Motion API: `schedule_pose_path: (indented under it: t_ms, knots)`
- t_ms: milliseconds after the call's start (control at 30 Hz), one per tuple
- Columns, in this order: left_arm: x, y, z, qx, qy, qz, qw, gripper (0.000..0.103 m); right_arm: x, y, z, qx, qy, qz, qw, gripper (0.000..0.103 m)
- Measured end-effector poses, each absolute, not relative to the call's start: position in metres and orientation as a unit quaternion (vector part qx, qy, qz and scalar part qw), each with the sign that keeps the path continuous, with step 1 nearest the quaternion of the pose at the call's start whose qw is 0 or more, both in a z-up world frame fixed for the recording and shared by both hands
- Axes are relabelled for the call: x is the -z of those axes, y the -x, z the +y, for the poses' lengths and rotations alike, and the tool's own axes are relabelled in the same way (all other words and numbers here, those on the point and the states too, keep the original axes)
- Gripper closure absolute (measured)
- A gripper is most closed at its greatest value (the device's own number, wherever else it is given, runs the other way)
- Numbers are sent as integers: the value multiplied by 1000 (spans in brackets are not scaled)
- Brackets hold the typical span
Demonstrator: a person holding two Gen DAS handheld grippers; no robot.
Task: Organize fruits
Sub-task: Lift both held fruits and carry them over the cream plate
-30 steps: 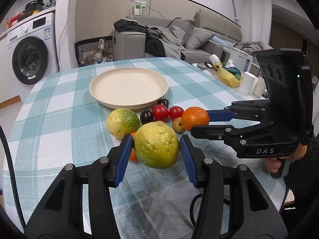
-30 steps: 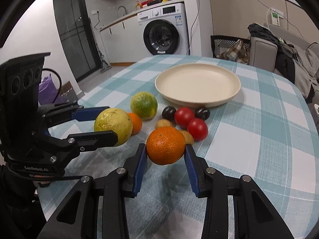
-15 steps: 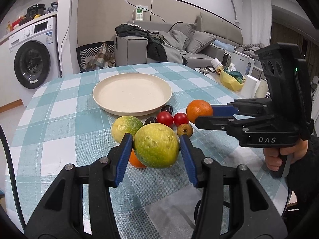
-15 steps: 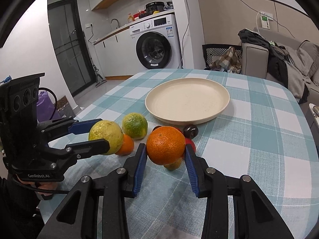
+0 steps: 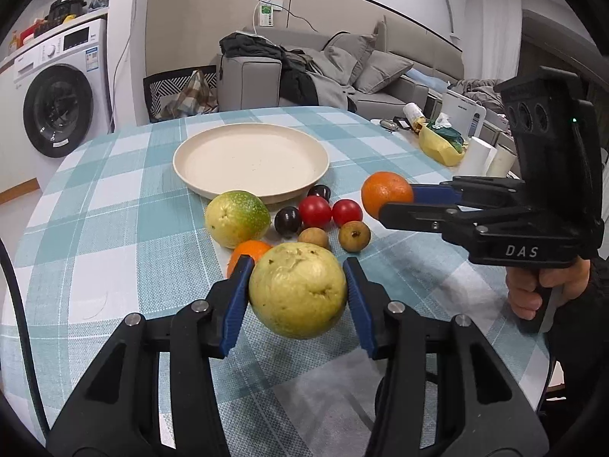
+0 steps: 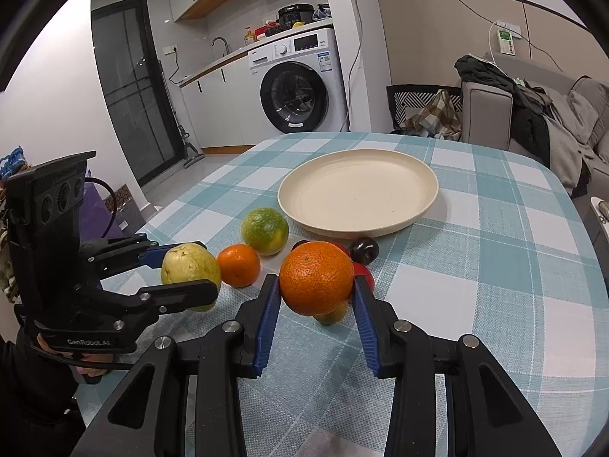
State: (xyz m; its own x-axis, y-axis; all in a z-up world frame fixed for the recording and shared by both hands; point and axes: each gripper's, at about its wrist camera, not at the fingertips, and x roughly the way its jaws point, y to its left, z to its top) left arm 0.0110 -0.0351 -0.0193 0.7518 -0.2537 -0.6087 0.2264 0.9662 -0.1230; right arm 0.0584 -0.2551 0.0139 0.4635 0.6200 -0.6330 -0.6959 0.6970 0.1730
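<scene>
Your left gripper (image 5: 297,293) is clamped on a large yellow-green guava (image 5: 297,291), its blue pads pressed against both sides, holding the fruit above the checked tablecloth (image 5: 114,236). Your right gripper (image 6: 316,297) is clamped on a big orange (image 6: 316,277), also lifted off the cloth; from the left wrist view that orange (image 5: 386,193) hangs to the right of the fruit cluster, with the right gripper's black body and your hand (image 5: 540,289) behind it. Ahead of both tools sits an empty cream plate (image 5: 251,160) near the middle of the round table. Between you and the plate lies the loose fruit: a green-and-yellow citrus (image 5: 236,218) just in front of the plate's near rim, a small orange (image 5: 249,251) partly hidden behind the left gripper's finger, two red tomatoes (image 5: 315,211) side by side, two dark plums (image 5: 288,220), one of them close against the plate's edge, and two small brown fruits (image 5: 354,235) nearest you. In the right wrist view the held orange blocks most of that cluster. Beyond the table stand a washing machine (image 5: 57,110) to the left, a grey sofa (image 5: 342,72) piled with clothes and cushions, and a yellow bag (image 5: 439,144) on a side surface to the right.
</scene>
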Motion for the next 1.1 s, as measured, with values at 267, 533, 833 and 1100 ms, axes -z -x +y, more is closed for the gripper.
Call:
schedule_pose_path:
  t_ms: [267,533,833,1100]
  knots:
    - [5,-9,-30,116,29,309,944,58,-11,-64,-257,-380,48,348,856,64]
    - [-6,-26,-12,92,49,296,950,58,-14,-72,-256,-372,37,346,861,64]
    - [-15,-56,0,80,65,286,953,58,-17,-89,-249,-363,23,341,867,64]
    - [-10,-80,-6,75,54,292,952,58,-16,-103,-243,-358,12,343,868,64]
